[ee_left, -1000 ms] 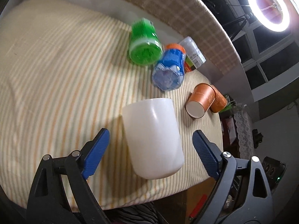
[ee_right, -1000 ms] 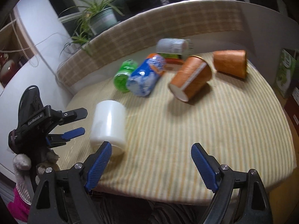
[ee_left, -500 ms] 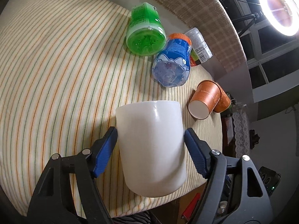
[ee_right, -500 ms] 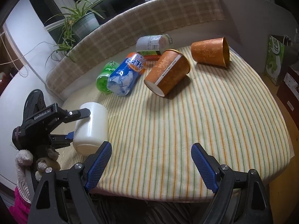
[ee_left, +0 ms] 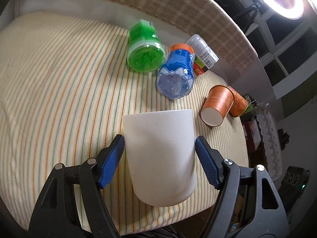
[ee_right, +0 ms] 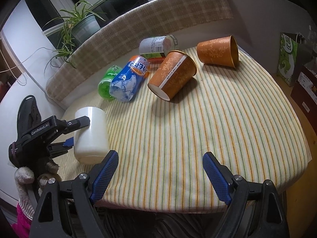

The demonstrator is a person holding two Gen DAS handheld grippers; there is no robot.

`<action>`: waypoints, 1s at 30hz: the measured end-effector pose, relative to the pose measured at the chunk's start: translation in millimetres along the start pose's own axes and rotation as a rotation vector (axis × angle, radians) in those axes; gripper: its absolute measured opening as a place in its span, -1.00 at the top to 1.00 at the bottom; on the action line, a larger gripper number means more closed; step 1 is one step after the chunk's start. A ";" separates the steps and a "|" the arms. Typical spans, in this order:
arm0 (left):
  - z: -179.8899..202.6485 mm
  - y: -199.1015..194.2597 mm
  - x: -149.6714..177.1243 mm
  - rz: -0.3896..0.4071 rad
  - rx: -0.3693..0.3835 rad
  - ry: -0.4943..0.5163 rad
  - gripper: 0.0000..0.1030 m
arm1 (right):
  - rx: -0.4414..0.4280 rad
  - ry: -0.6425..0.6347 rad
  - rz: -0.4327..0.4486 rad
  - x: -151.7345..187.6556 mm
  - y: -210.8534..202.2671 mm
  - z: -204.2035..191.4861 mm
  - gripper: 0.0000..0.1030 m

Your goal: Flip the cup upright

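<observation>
Left gripper (ee_left: 160,145) now clamped on the white cup (ee_left: 160,154), jaws closed in from wide apart a second ago. Cup lying near the striped table's (ee_right: 218,119) left edge, seemingly ready for tilting upright. Right gripper (ee_right: 160,175) spread, empty.

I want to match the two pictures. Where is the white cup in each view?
Left wrist: white cup at lower centre, between the left gripper fingers.
Right wrist: white cup at left, held by the left gripper.
Shared landmark: blue bottle, lying beyond the cup.
</observation>
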State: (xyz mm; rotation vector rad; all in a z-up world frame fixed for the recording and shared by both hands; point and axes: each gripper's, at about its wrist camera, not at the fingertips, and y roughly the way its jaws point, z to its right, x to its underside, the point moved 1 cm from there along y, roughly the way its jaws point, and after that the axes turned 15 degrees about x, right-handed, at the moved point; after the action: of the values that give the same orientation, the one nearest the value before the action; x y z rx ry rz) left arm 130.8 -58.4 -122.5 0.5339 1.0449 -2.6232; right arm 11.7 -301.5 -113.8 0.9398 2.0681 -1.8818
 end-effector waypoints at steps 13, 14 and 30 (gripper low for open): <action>22.7 -9.8 7.7 0.065 -0.083 0.169 -0.44 | 0.014 -0.031 0.015 1.4 -2.6 -10.3 -0.72; 24.5 -10.6 8.0 0.074 -0.095 0.186 -0.44 | 0.014 -0.031 0.015 1.4 -2.4 -10.9 -0.72; 37.0 -6.3 14.8 0.105 -0.166 0.326 -0.44 | 0.029 -0.030 0.008 1.9 1.2 -13.5 -0.72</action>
State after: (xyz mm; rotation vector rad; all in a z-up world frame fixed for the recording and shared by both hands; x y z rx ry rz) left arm 106.4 -81.6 -100.1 0.9710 1.2762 -2.3814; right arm 14.6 -288.1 -113.4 0.9196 2.0229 -1.9145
